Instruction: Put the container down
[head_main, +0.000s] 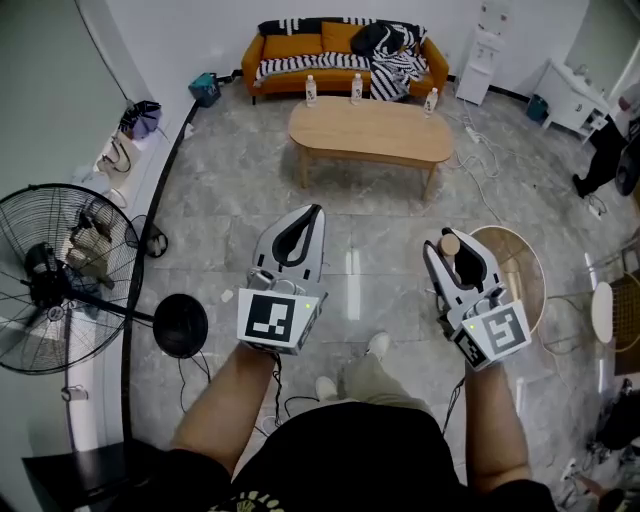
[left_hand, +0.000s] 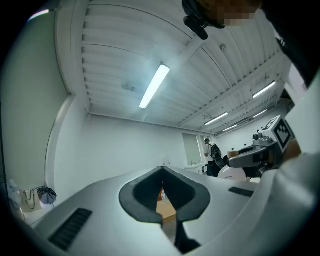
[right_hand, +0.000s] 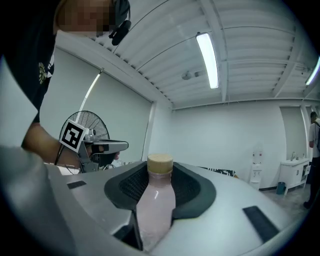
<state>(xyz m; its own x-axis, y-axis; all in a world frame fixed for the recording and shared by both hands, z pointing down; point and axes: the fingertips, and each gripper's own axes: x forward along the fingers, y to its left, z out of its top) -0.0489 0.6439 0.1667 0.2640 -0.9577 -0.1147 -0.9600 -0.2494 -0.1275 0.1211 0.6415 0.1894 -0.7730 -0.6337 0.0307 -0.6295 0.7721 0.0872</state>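
The container is a small bottle (right_hand: 155, 205) of pale pink liquid with a tan cap (right_hand: 160, 162). It stands upright between the dark pads of my right gripper (right_hand: 161, 175), which is shut on its body. In the head view only the tan cap (head_main: 450, 244) shows, at the tip of the right gripper (head_main: 452, 252), held in the air above the floor by the near edge of a round white table (head_main: 528, 262). My left gripper (head_main: 303, 218) is level beside it to the left, with its jaws together and nothing held; its tips meet in the left gripper view (left_hand: 162, 169).
A long wooden coffee table (head_main: 370, 132) stands ahead with three bottles along its far edge, and an orange sofa (head_main: 345, 55) behind it. A black standing fan (head_main: 60, 280) with a round base (head_main: 181, 325) is at the left. Cables lie on the grey tiled floor.
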